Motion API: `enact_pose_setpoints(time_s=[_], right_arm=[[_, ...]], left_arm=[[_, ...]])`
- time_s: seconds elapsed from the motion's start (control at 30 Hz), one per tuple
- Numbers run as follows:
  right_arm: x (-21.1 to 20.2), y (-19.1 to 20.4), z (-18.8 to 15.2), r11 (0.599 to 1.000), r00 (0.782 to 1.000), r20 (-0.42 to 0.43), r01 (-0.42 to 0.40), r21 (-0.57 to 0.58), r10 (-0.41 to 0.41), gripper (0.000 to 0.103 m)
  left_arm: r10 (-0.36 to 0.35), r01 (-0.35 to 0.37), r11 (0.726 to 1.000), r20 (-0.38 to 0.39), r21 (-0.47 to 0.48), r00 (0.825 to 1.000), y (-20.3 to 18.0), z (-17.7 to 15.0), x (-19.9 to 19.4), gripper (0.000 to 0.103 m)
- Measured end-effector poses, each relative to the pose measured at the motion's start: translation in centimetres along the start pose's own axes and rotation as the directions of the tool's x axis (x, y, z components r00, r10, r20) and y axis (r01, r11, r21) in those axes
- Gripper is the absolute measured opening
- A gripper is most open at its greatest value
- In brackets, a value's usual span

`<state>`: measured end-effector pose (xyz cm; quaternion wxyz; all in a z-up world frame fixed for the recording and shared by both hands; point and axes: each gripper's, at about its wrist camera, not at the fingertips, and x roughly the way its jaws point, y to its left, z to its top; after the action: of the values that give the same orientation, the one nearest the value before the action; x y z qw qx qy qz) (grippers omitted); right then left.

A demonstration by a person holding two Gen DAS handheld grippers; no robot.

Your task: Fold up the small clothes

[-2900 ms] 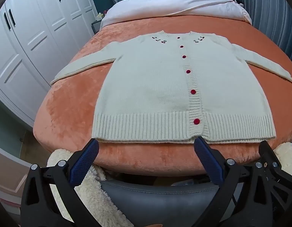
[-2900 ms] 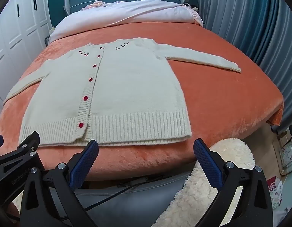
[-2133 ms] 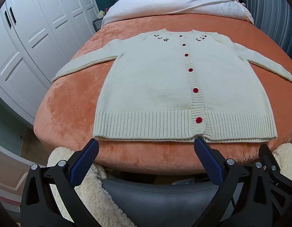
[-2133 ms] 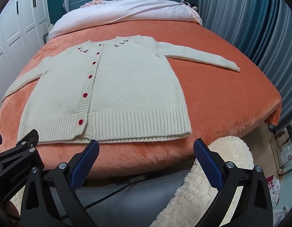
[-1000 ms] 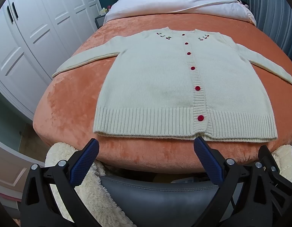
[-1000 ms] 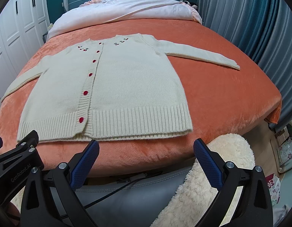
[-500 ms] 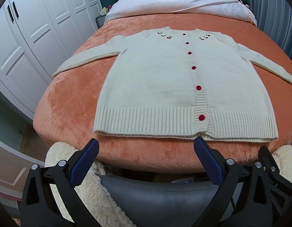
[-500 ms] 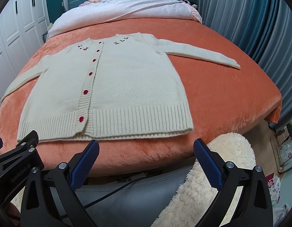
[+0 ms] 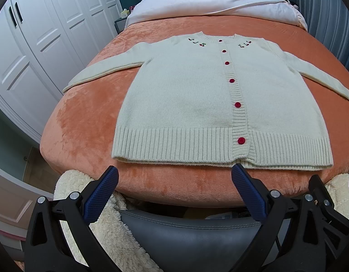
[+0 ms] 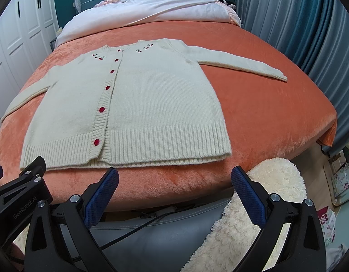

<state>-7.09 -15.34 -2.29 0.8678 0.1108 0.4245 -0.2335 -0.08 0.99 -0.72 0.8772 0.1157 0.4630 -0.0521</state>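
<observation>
Cream cardigan (image 9: 192, 104) flat, buttoned, sleeves spread, on the orange blanket (image 9: 83, 122); hem at the near edge. My left gripper (image 9: 174, 176) and right gripper (image 10: 174, 176) hover just short of the hem; both spread wide, holding nothing.

Bright, even, soft indoor light, weak shadows only. Sharp centre, strong fisheye bending and black vignette at corners. Slight sheen on orange bedspread (image 9: 88, 122). No motion blur.
</observation>
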Motion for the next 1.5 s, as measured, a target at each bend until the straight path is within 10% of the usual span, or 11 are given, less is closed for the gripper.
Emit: enact_pose_setpoints(time_s=[1.5], right_arm=[[1.4, -0.4, 0.2, 0.998, 0.998, -0.028, -0.058, 0.000, 0.058, 0.098]], left_arm=[[-0.057, 0.056, 0.997, -0.015, -0.056, 0.998, 1.0, 0.5, 1.2, 0.098]])
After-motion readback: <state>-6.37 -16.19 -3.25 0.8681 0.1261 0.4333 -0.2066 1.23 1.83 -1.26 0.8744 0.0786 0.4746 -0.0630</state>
